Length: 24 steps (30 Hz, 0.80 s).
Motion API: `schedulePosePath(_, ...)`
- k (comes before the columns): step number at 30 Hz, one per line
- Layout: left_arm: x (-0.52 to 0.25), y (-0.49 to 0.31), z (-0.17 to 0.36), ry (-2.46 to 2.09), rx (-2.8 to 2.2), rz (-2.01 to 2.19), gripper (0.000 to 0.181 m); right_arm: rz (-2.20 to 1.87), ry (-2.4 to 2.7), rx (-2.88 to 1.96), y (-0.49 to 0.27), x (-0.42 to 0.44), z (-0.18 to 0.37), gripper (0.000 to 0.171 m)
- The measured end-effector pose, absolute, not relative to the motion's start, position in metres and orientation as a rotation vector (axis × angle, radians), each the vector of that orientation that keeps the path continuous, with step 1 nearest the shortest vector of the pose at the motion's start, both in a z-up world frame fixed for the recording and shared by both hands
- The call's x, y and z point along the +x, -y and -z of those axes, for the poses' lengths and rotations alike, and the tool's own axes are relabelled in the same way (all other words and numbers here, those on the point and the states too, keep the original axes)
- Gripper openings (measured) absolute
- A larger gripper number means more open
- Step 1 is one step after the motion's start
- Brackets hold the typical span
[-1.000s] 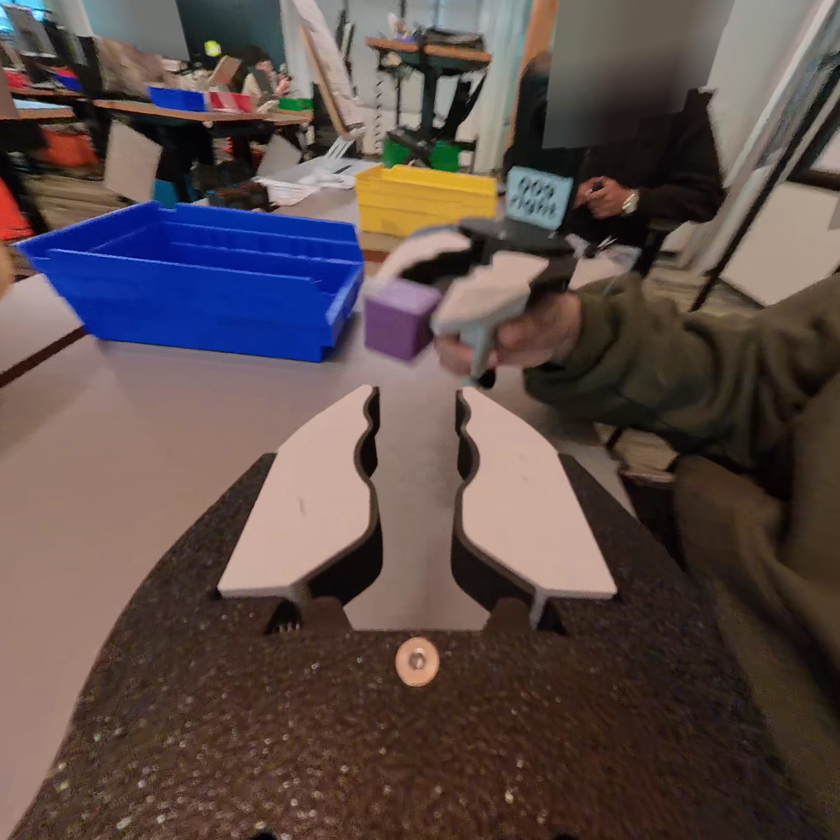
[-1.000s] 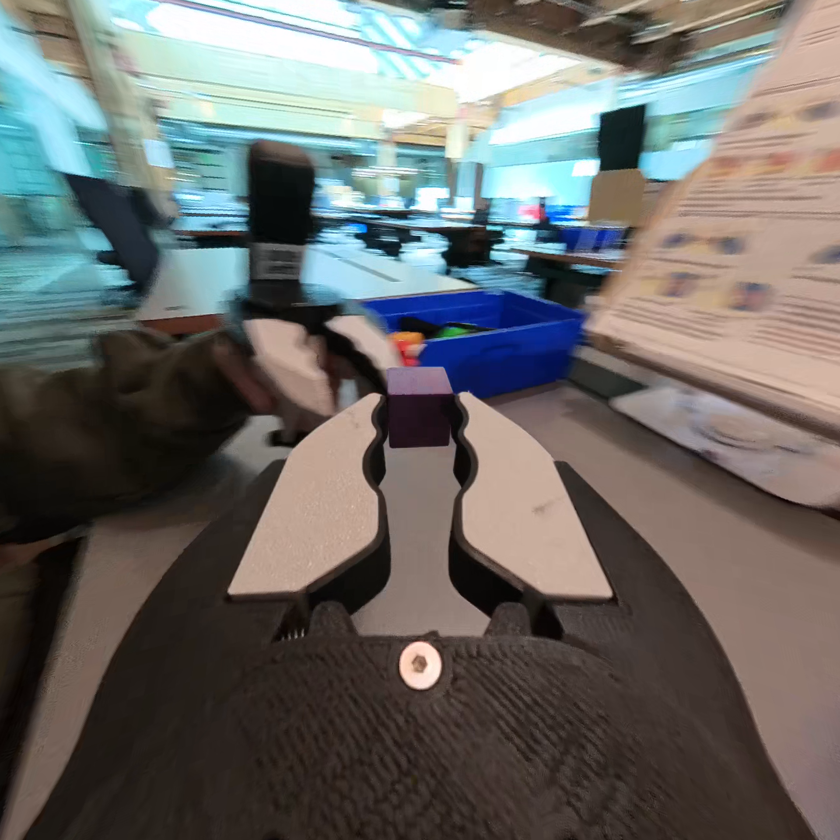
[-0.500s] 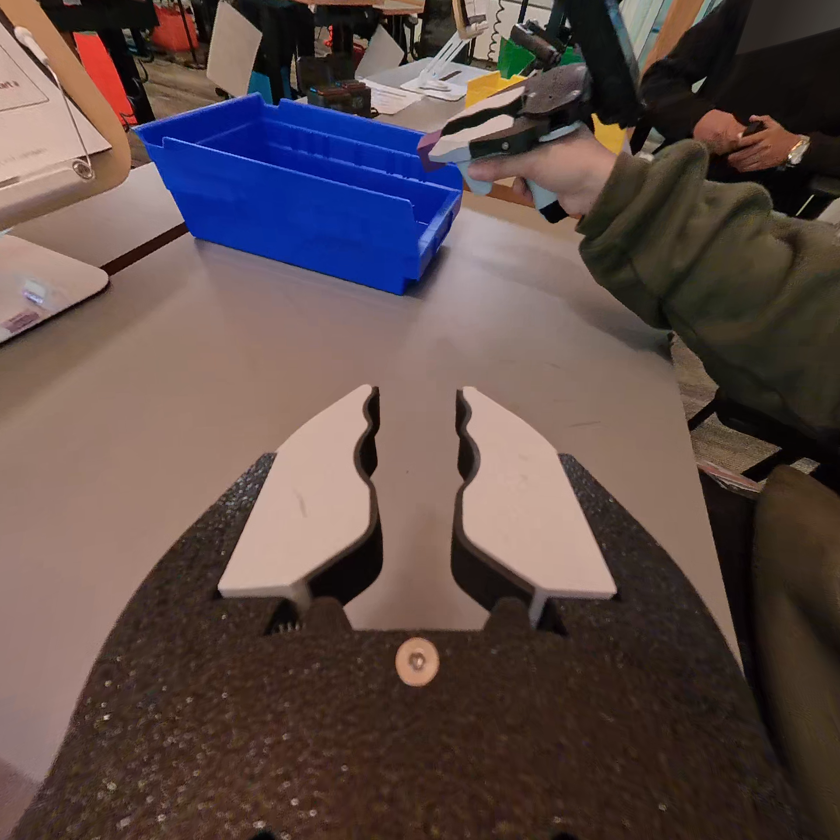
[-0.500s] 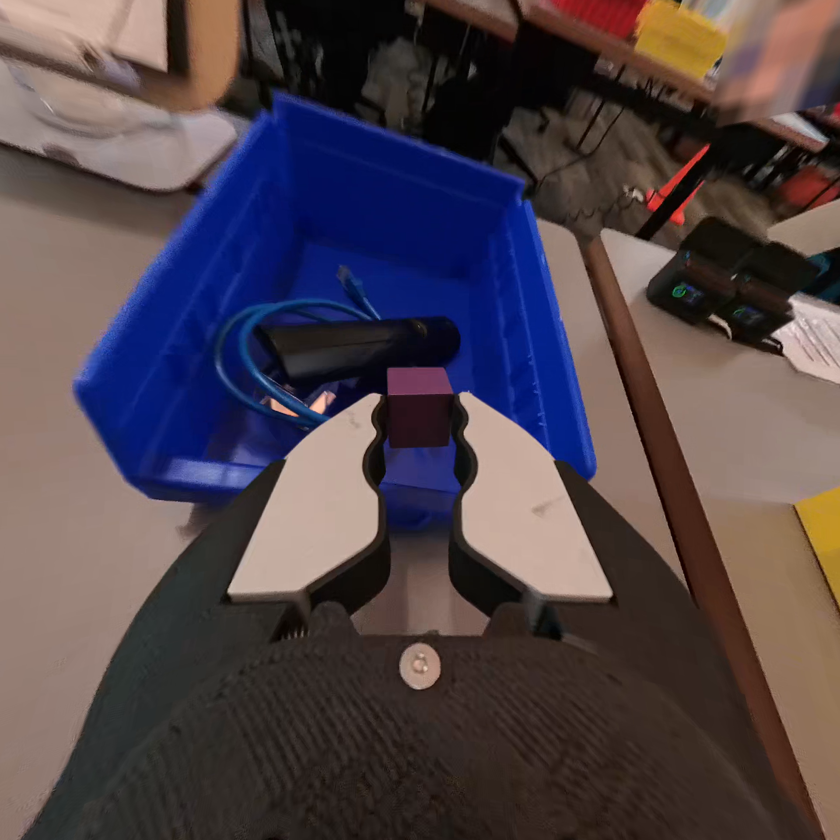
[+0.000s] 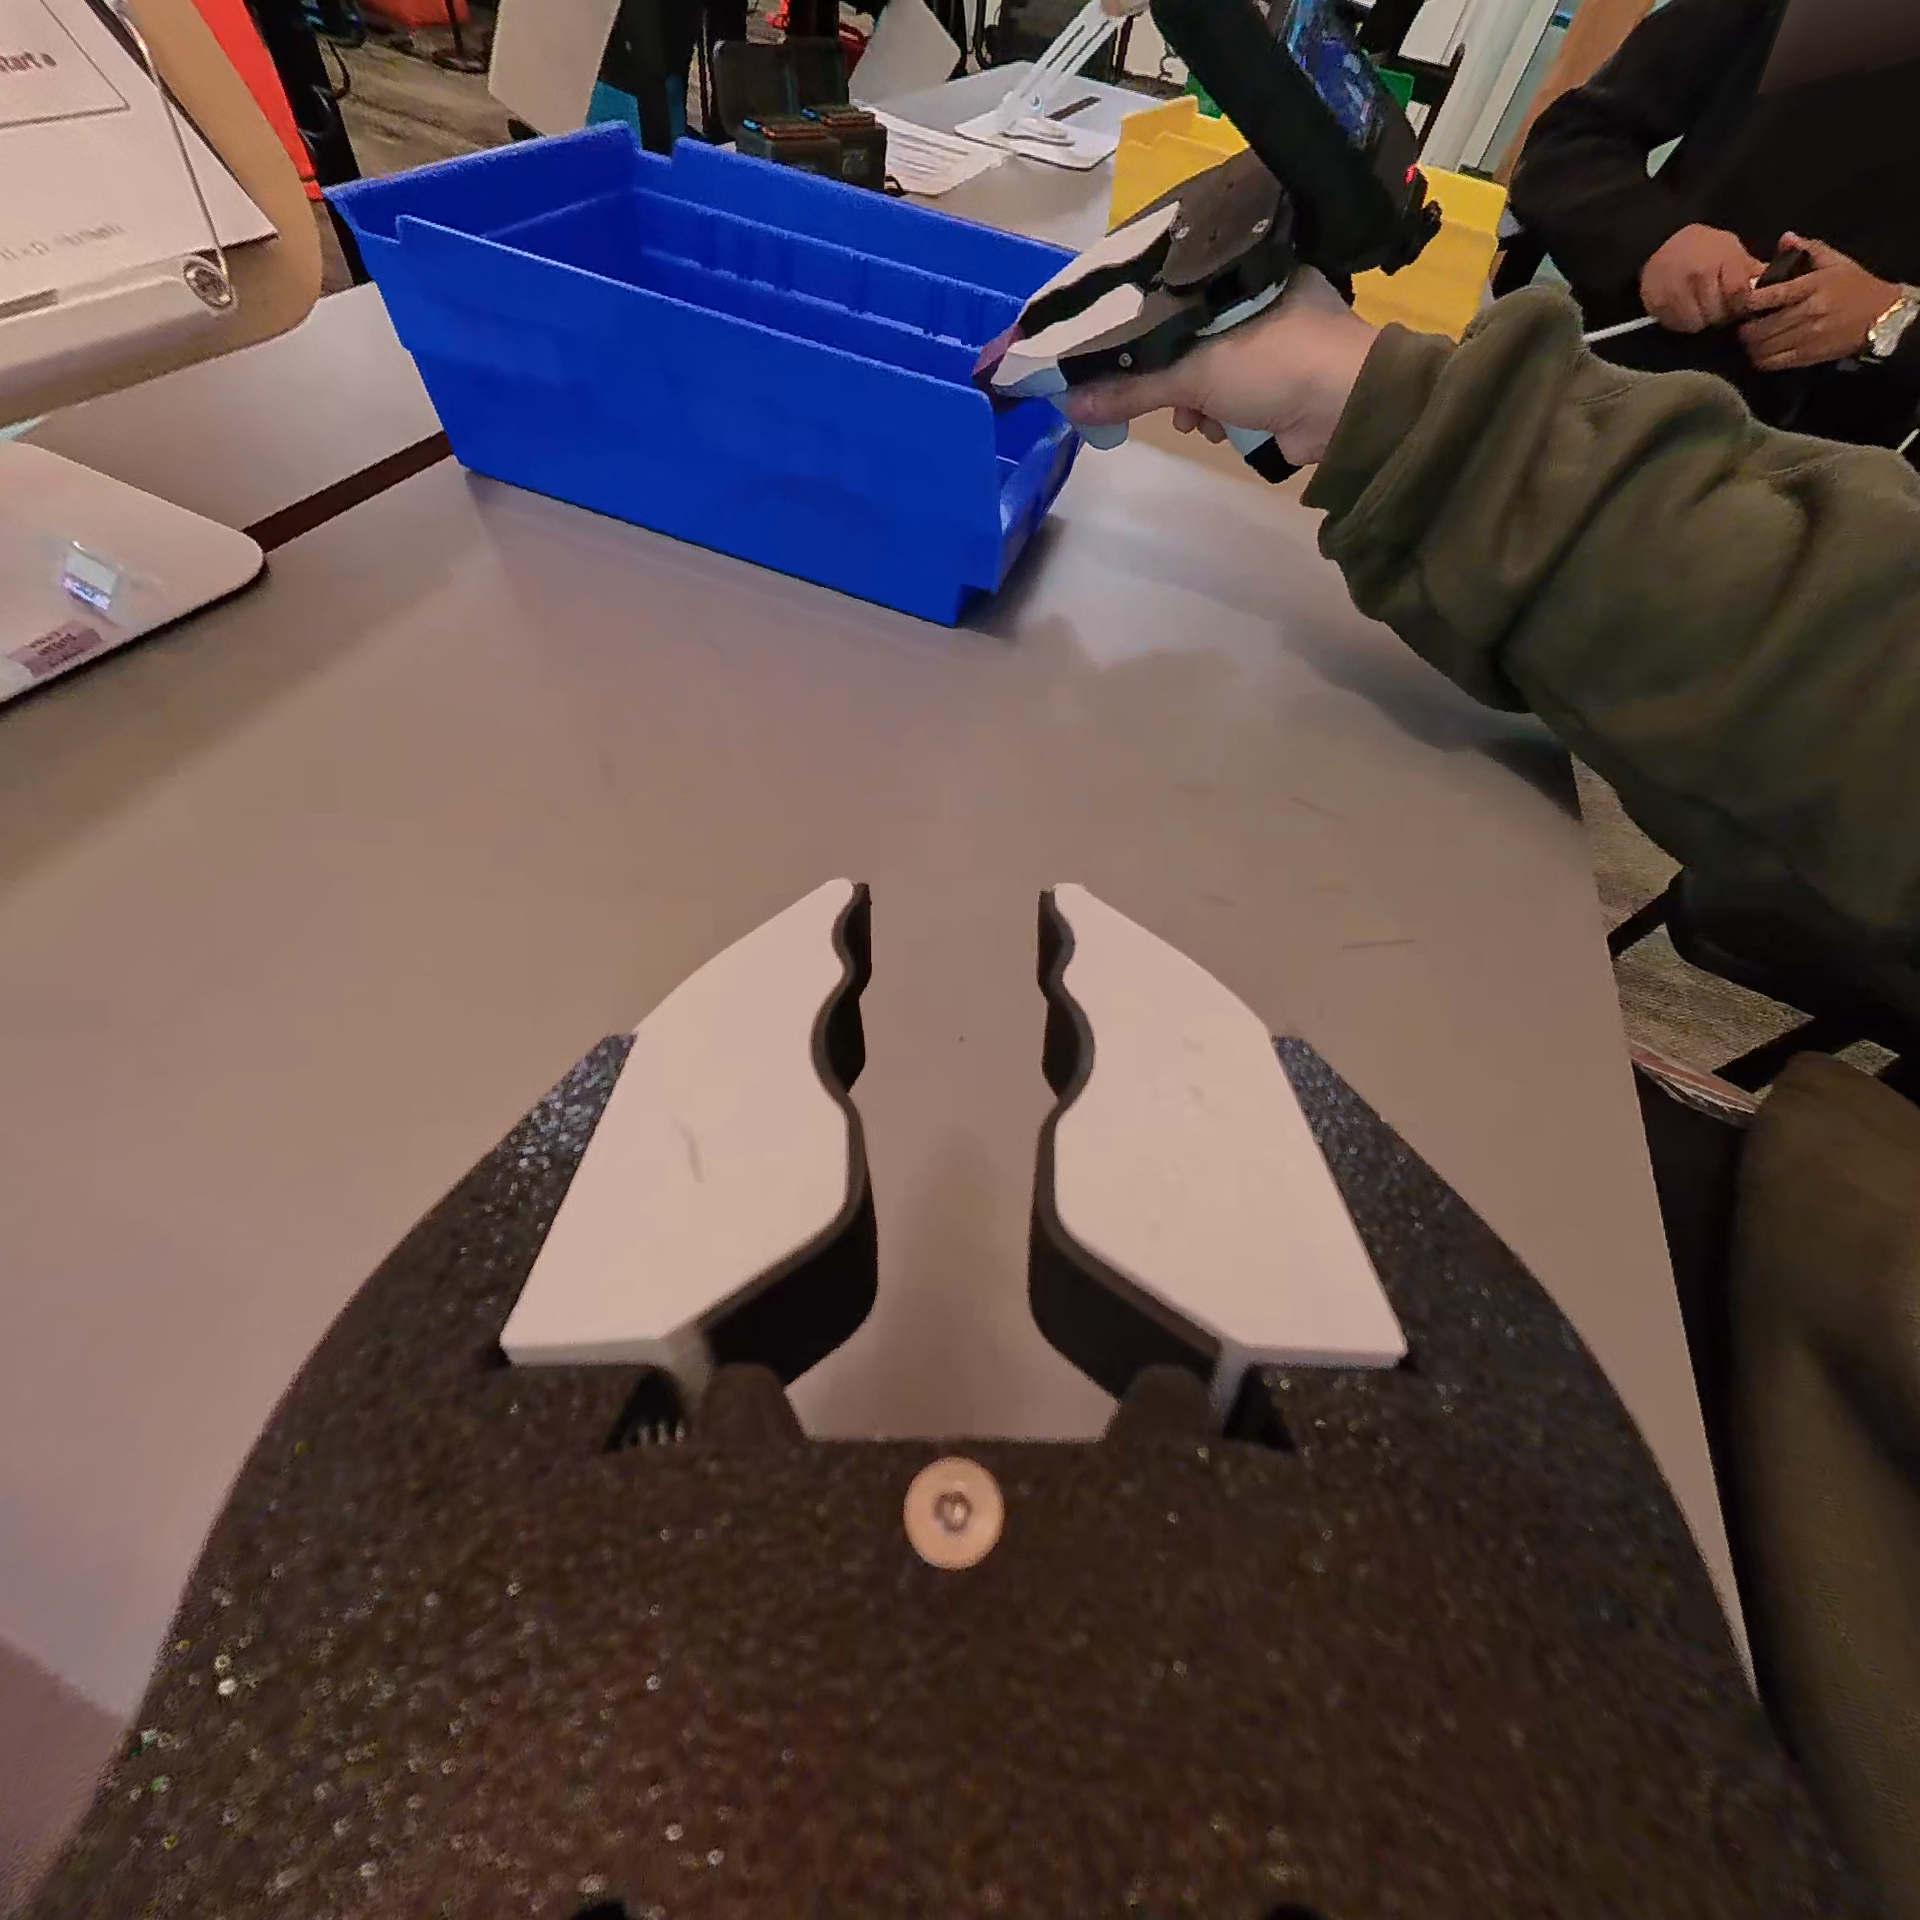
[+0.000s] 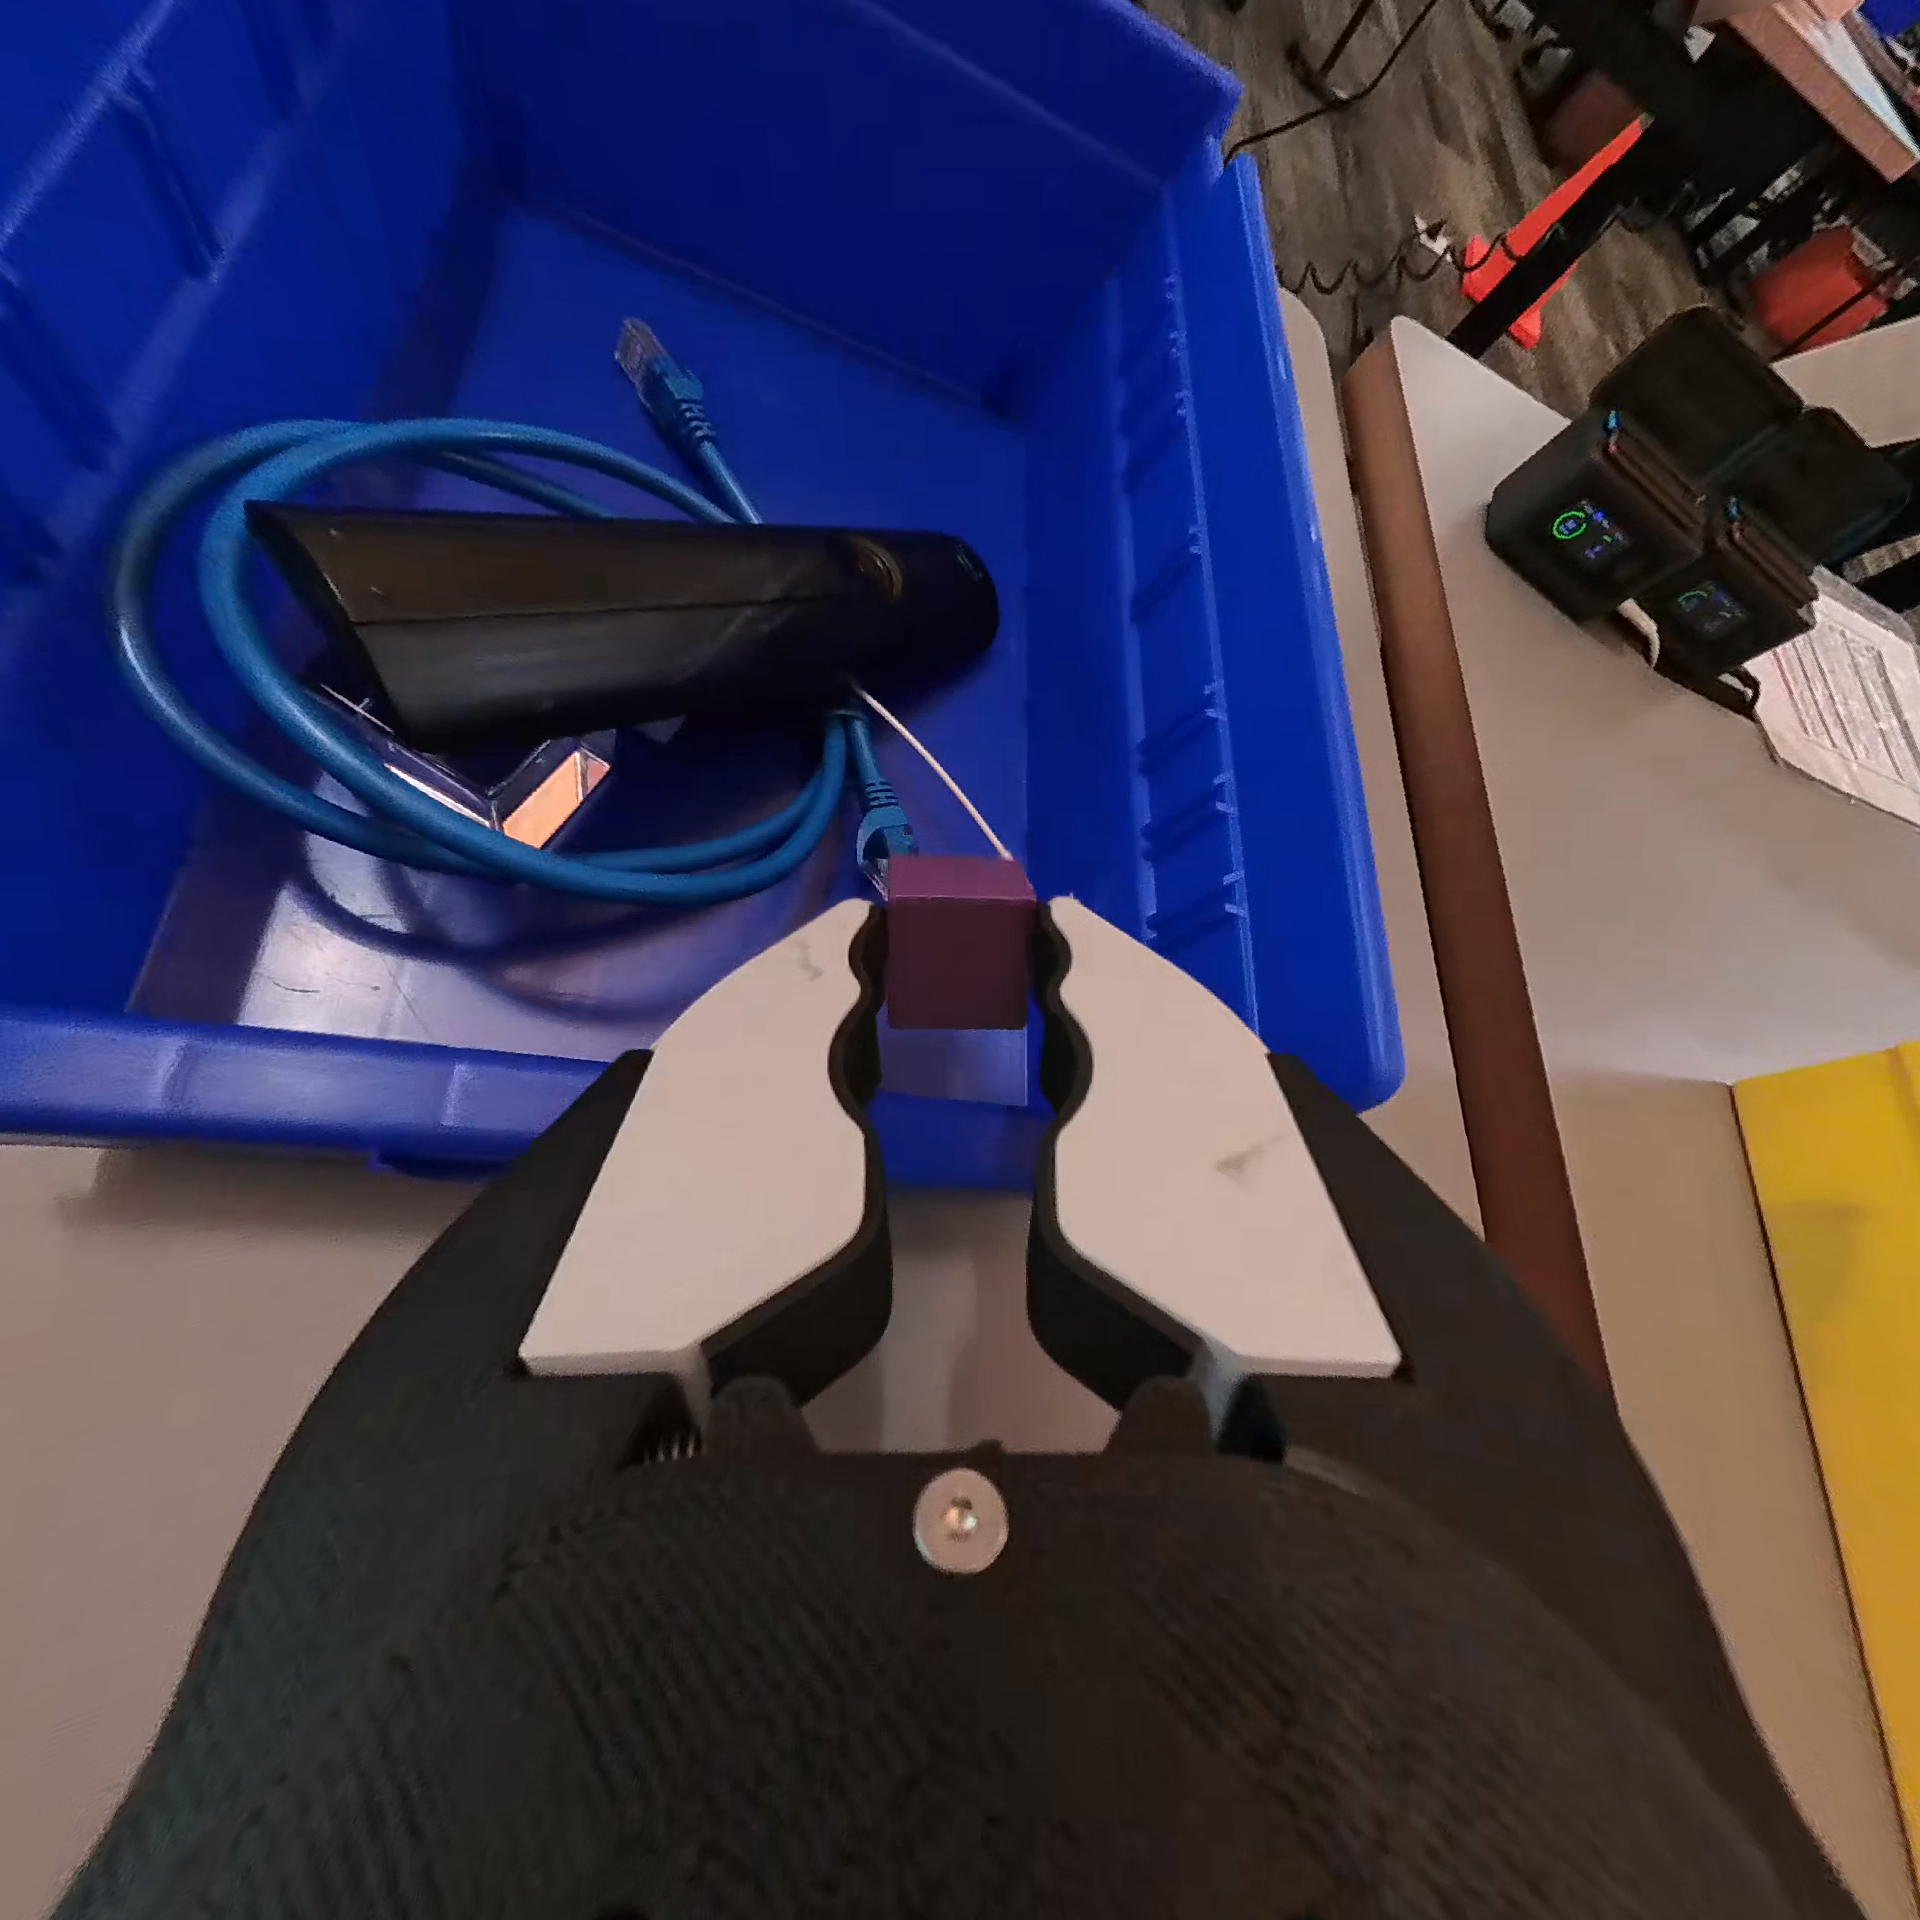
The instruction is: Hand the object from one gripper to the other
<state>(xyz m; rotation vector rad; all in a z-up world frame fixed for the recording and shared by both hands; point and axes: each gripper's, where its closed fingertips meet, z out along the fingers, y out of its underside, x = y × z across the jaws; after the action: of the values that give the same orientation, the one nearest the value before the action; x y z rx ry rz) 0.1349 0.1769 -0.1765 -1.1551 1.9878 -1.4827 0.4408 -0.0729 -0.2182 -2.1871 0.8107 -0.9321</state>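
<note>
Since the earlier frames, the right gripper (image 6: 956, 909) has swung away from the left one and now hangs over the near corner of the blue bin (image 6: 1309, 623), tilted down into it.

Nearest the bin's front rim, the purple cube (image 6: 957, 961) sits clamped between the right gripper's fingertips, square to them, above the bin floor and not touching it. Just beyond the cube lie a coiled blue network cable (image 6: 468, 831) and, across it, a black elongated device (image 6: 623, 613).

Seen from the left wrist, the left gripper (image 5: 954, 904) hovers over the grey table (image 5: 416, 831), well short of the bin, jaws parted and holding nothing. The right gripper (image 5: 1023, 348) shows at the bin's right end, only a sliver of the cube visible.

Judgement: the handover appears done. The cube lies directly above the bin; the right hand alone is near it, so any release falls straight down.
</note>
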Motion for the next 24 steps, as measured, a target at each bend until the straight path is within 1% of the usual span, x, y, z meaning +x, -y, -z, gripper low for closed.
schedulePosePath(3,0.134,-0.174,0.179,-2.004,-1.165,1.485,0.030,0.926,-0.808,-2.178,0.074,0.438,0.220,0.039)
schedulePosePath(5,0.134,-0.176,0.177,-2.000,-1.144,1.477,0.030,0.969,-0.778,-2.151,0.074,0.438,0.218,0.040)
schedulePosePath(7,0.136,-0.181,0.174,-1.961,-1.173,1.486,0.030,0.952,-0.810,-2.158,0.076,0.433,0.221,0.048)
schedulePosePath(10,0.136,-0.187,0.166,-1.909,-1.211,1.530,0.030,0.914,-0.829,-2.087,0.071,0.412,0.205,0.057)
schedulePosePath(14,0.134,-0.199,0.151,-1.845,-1.198,1.493,0.030,0.801,-0.738,-1.951,0.041,0.370,0.179,0.063)
schedulePosePath(16,0.129,-0.210,0.139,-1.822,-1.173,1.451,0.032,0.678,-0.675,-1.896,0.017,0.347,0.173,0.070)
schedulePosePath(18,0.121,-0.238,0.122,-1.739,-1.184,1.377,0.032,0.566,-0.615,-1.854,-0.006,0.326,0.168,0.078)
schedulePosePath(20,0.111,-0.285,0.108,-1.590,-1.286,1.272,0.032,0.493,-0.568,-1.790,-0.022,0.310,0.156,0.080)
schedulePosePath(22,0.098,-0.345,0.111,-1.461,-1.430,1.085,0.032,0.455,-0.529,-1.739,-0.032,0.301,0.144,0.080)
schedulePosePath(24,0.084,-0.398,0.129,-1.457,-1.579,0.855,0.037,0.453,-0.493,-1.756,-0.035,0.295,0.142,0.082)
